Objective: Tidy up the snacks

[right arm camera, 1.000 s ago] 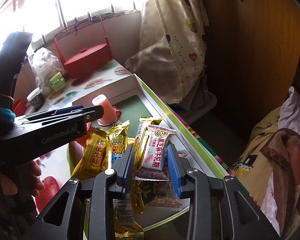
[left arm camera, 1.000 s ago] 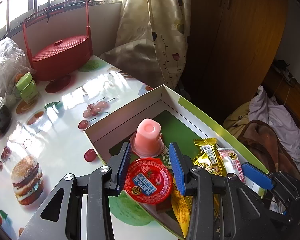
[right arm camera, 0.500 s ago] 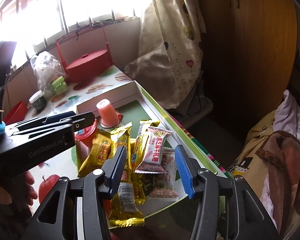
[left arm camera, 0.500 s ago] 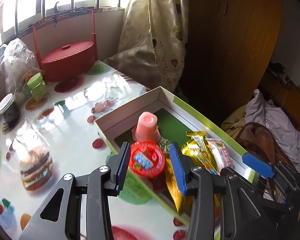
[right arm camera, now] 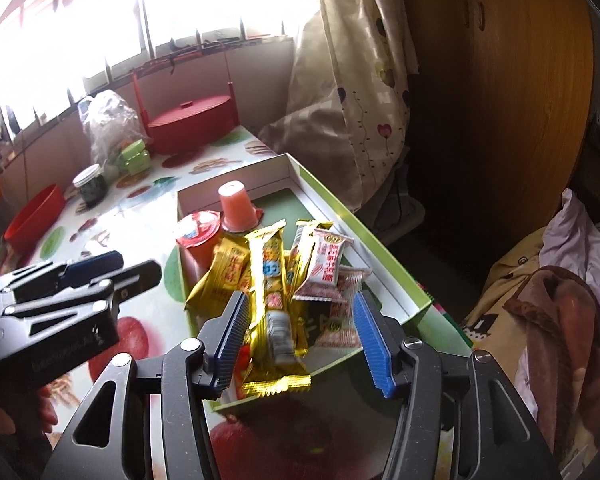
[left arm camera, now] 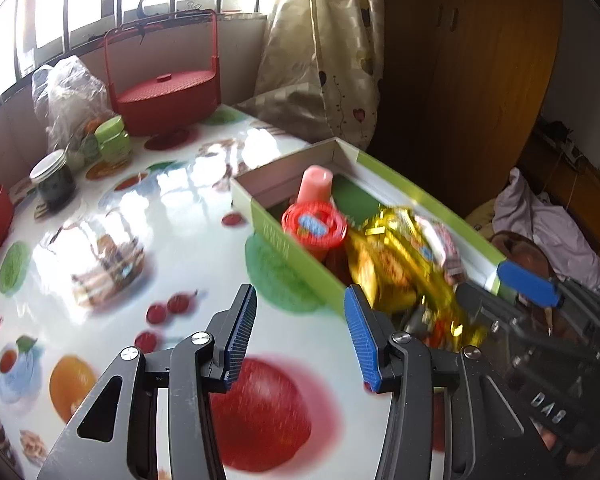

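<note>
Left wrist: left tool (left arm camera: 300,332) opening, nothing between pads, over glossy fruit-print counter (left arm camera: 172,240); green box (left arm camera: 300,256) w/ snacks ahead-right. Curtain, wood wardrobe behind.

Right wrist: right tool (right arm camera: 300,330) opening, loosely framing gold wrappers (right arm camera: 270,280) in box; barred window (right arm camera: 100,32) glaring.

A red basket (left arm camera: 167,98) with a tall handle, a green jar (left arm camera: 113,138) and a dark jar (left arm camera: 55,185) stand by the window.

Snack packets (right arm camera: 276,280) and cups (right arm camera: 238,208) in box (right arm camera: 380,248), on table (left arm camera: 140,240)
</note>
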